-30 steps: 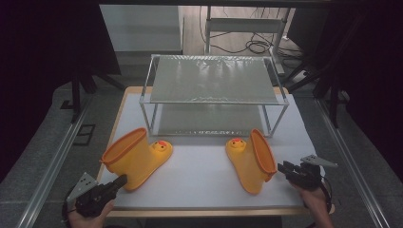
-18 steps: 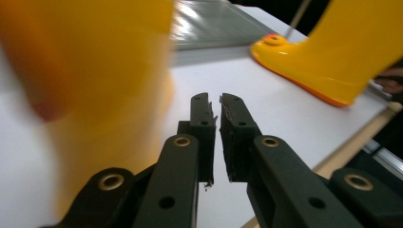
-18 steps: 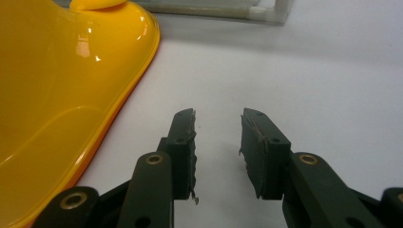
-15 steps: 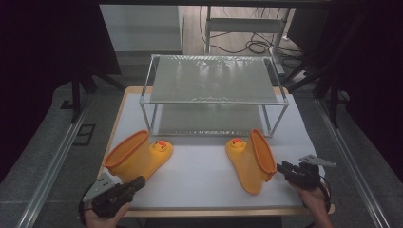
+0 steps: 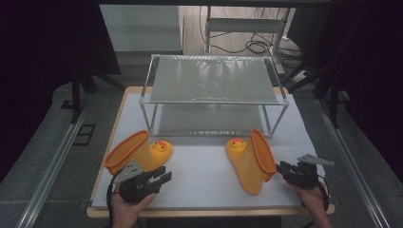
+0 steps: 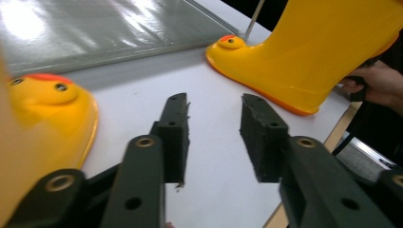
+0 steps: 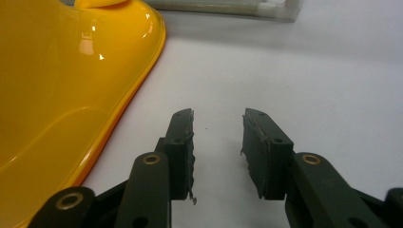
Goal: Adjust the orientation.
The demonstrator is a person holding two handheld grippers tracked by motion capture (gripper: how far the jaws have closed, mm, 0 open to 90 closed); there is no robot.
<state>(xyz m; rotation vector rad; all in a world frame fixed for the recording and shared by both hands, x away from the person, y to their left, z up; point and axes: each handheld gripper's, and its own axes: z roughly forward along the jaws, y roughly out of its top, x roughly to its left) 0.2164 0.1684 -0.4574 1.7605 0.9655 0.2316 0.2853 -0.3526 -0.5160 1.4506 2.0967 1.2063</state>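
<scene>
Two yellow rubber boots with duck faces on the toes lie on the white table top. The left boot (image 5: 138,151) (image 6: 43,118) is just behind my left gripper (image 5: 164,176) (image 6: 214,124). That gripper's jaws have just been opening and stand apart with nothing between them. The right boot (image 5: 249,161) (image 6: 309,47) (image 7: 62,85) lies with its open shaft toward my right gripper (image 5: 281,167) (image 7: 217,130). The right jaws have just been opening a little further, are empty, and sit close beside the boot's rim without touching it.
A two-tier metal wire rack (image 5: 214,80) (image 6: 104,28) stands at the back of the table (image 5: 199,190); one of its feet (image 7: 228,7) is ahead of the right gripper. White surface lies between the boots. The wooden front edge (image 5: 214,210) is near both hands.
My left gripper has moved right from the table's front-left corner to just in front of the left boot, and its jaws have opened. The right gripper has stayed put.
</scene>
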